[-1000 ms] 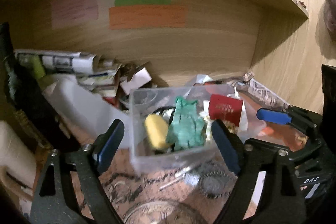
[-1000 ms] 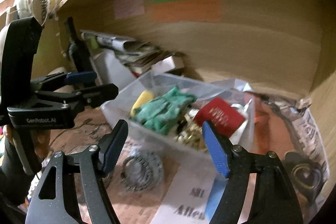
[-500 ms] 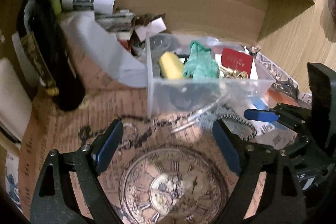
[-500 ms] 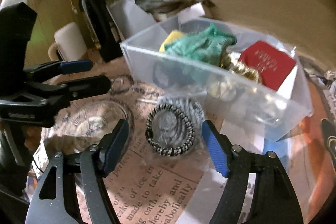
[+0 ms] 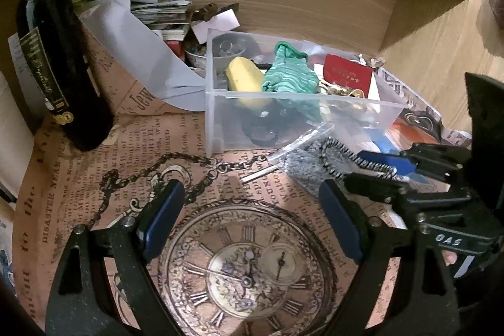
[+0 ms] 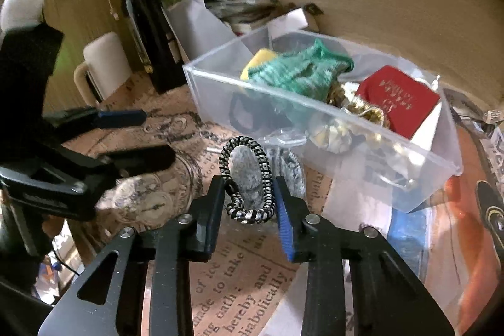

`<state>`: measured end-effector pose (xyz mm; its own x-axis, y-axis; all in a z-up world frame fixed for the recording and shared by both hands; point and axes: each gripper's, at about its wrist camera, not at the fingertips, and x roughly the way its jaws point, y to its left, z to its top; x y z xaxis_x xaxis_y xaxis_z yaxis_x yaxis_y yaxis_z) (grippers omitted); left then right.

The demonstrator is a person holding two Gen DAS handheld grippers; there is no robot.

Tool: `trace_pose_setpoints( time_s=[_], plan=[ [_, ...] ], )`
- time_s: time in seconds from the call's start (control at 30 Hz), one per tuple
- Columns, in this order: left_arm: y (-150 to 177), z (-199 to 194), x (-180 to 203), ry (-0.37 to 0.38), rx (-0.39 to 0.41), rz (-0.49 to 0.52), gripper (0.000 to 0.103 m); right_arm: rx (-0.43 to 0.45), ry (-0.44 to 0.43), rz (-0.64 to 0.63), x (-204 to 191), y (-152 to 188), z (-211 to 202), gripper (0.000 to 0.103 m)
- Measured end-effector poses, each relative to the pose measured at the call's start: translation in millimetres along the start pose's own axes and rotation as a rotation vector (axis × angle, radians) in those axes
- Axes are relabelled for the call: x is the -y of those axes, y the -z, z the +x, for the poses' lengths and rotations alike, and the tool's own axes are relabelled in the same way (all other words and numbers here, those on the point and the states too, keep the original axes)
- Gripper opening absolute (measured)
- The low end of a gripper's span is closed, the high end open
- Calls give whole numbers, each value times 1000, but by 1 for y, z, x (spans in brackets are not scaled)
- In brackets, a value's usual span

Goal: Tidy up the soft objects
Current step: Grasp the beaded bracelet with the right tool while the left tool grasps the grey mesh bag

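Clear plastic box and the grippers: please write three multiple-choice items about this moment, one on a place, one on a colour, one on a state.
1. Where does the dark bottle stand, seen from the left wrist camera?
A. left of the clear plastic box
B. inside the box
C. right of the box

2. What colour is the knitted cloth in the box?
A. red
B. green
C. white

3. How is the right gripper?
A. wide open, nothing between its fingers
B. closed on the black-and-white hair tie
C. holding the bottle

Answers: 1 A, it stands on the printed paper at the left. 2 B, green beside a yellow piece. 3 B, both fingers press the tie's sides; the left gripper is open.
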<state>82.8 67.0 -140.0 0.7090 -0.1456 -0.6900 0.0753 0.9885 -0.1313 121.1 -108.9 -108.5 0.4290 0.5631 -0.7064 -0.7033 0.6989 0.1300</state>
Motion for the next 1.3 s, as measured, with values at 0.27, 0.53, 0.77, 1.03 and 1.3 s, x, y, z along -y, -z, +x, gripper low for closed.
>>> trace_pose_setpoints(
  time_s=[0.27,0.53,0.77,1.03,1.3],
  plan=[
    [-12,19,22,54,-38,25,88,112,60,47,21,-2,-39,29],
    [-20,57,47,87,-119,1,88,170,111,107,49,5,-68,29],
    [-19,78,56,94,-166,-18,68,186,97,126,61,11,-74,29],
    [-14,66,67,109,-143,38,33,197,83,131,64,14,-75,29],
    [-22,30,79,109,-41,89,29,229,90,132,63,7,-80,29]
  ],
)
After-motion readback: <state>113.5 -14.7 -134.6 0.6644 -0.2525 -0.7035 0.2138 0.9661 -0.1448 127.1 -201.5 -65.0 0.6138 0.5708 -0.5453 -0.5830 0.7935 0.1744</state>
